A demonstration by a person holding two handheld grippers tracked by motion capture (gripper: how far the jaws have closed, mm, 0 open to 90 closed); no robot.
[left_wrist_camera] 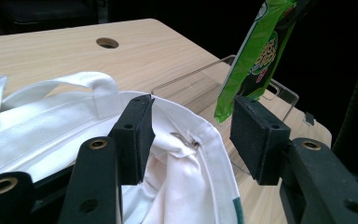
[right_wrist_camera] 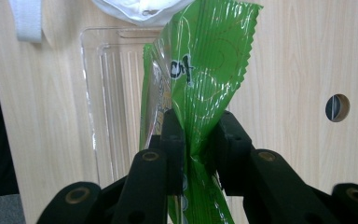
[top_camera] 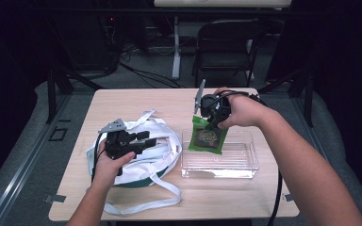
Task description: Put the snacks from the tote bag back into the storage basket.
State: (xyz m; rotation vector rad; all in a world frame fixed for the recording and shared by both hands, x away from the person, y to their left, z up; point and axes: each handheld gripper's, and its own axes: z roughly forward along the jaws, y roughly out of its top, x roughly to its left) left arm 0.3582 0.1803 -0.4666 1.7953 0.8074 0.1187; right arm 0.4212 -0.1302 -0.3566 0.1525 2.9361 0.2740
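Observation:
A white tote bag (top_camera: 162, 141) with long straps lies on the left half of the wooden table. My left gripper (top_camera: 147, 140) hovers over it, jaws apart. In the left gripper view the bag's rim (left_wrist_camera: 200, 140) sits between the jaws of the left gripper (left_wrist_camera: 196, 126); one pad (left_wrist_camera: 135, 135) rests against the fabric and the other stands clear of it. My right gripper (top_camera: 210, 123) is shut on the top of a green snack packet (top_camera: 208, 137), which hangs upright over the clear plastic tray (top_camera: 235, 162). The right gripper (right_wrist_camera: 200, 135) pinches the packet (right_wrist_camera: 205, 60) above the tray (right_wrist_camera: 107, 93).
One white strap (top_camera: 160, 202) trails toward the table's front edge. A round cable hole (right_wrist_camera: 337, 107) is in the tabletop near the far edge. A dark folding chair (top_camera: 226, 42) stands behind the table. The tray (left_wrist_camera: 191, 79) sits just right of the bag.

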